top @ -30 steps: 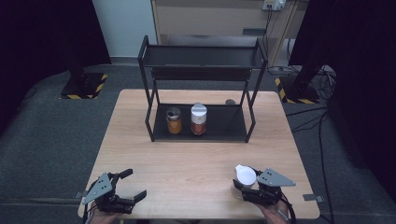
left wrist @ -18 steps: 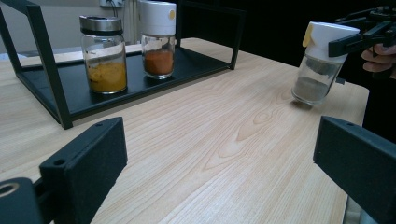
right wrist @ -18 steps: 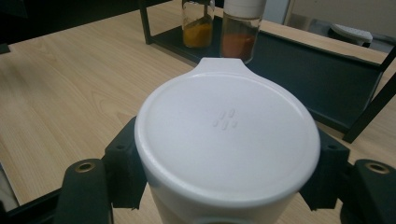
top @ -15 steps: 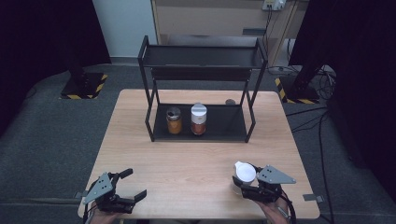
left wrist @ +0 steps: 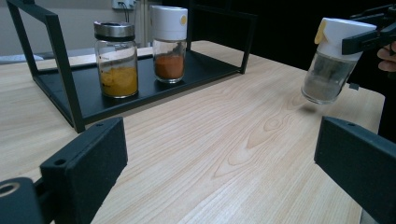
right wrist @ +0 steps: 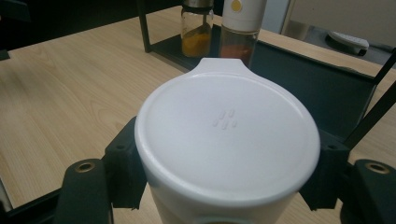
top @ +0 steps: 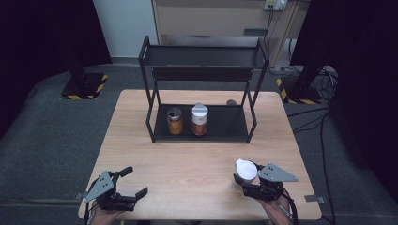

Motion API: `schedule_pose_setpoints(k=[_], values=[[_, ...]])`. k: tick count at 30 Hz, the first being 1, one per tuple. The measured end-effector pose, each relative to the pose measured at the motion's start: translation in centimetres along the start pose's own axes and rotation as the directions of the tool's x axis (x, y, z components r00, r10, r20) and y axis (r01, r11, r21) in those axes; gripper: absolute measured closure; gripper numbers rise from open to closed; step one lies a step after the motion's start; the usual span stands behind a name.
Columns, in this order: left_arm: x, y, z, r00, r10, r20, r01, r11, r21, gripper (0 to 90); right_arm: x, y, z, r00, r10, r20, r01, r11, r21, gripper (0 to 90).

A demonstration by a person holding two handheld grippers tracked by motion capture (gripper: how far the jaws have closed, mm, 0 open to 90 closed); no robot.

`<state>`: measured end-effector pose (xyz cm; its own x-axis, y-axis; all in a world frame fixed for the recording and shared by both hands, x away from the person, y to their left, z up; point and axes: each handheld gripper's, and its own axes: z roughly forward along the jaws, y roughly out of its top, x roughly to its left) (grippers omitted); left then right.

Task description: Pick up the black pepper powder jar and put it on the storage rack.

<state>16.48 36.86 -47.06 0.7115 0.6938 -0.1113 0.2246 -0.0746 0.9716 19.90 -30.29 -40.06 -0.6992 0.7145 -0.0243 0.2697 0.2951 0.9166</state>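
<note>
The right gripper (top: 245,182) clamps a white-capped spice jar (top: 245,171) by its cap. The left gripper view shows that jar tilted, lifted off the table (left wrist: 224,154), with grey contents. The left gripper (top: 132,182) gapes empty, well apart.

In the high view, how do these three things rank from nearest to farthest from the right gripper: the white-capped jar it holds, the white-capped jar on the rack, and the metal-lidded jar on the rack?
1. Held jar, in the right gripper, at the table's near right.
2. White-capped jar on the rack, on the bottom shelf, the right one of the pair.
3. Metal-lidded jar, just left of it, slightly farther.
</note>
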Motion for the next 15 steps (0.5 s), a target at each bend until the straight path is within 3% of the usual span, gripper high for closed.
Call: schedule_pose_setpoints(k=[5, 15], values=[[-0.3, 0.6, 0.4, 0.9995, 0.025, -0.018, -0.025, 0.9996, 0.016, 2.1, -0.1, 0.5, 0.1, 1.0000, -0.004, 0.003, 0.004, 1.000, -0.001, 31.0], [-0.5, 1.0, 0.9, 0.9998, 0.007, -0.020, -0.007, 1.0000, 0.005, 2.2, -0.5, 1.2, 0.6, 1.0000, -0.004, 0.000, 0.004, 1.000, -0.009, 31.0]])
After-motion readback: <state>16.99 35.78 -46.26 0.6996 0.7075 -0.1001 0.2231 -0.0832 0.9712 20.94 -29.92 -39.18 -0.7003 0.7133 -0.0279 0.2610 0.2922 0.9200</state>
